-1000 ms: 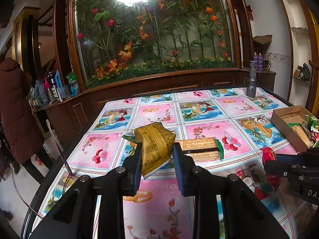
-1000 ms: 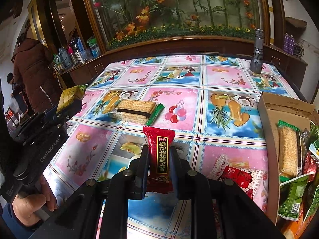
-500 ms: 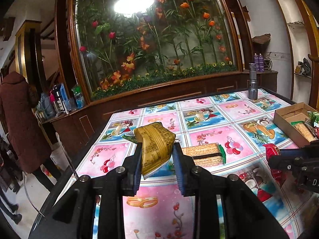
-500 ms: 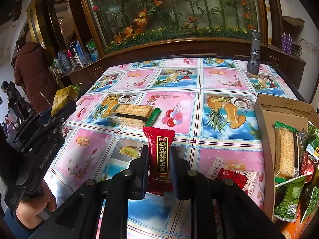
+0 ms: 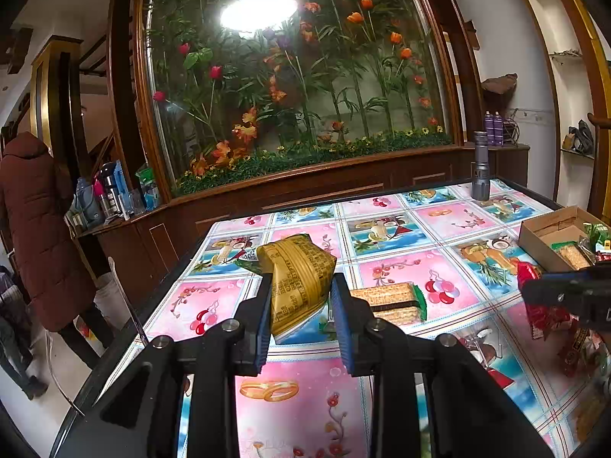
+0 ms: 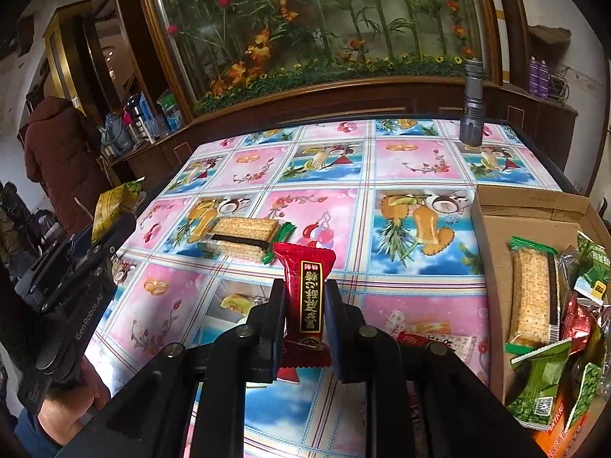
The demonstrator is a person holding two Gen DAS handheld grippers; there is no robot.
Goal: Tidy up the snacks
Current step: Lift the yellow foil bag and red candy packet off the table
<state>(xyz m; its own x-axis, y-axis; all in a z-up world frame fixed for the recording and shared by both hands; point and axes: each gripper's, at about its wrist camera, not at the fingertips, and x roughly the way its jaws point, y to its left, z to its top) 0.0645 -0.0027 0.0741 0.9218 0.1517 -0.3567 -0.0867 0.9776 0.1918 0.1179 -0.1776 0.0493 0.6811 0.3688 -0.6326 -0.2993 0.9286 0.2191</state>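
Tongs on the left (image 5: 301, 301) pinch a yellow packet (image 5: 296, 282); right tongs (image 6: 304, 301) pinch a red packet (image 6: 305, 290), its lower end hidden.

grey flashlight (image 6: 472, 108) upright at far table edge; person in brown coat (image 5: 34, 229) left; purple bottles (image 5: 493, 128) on sideboard.

Left hand-held gripper (image 5: 301, 301) clamps a yellow snack packet (image 5: 296, 286) above the table (image 5: 305, 400).
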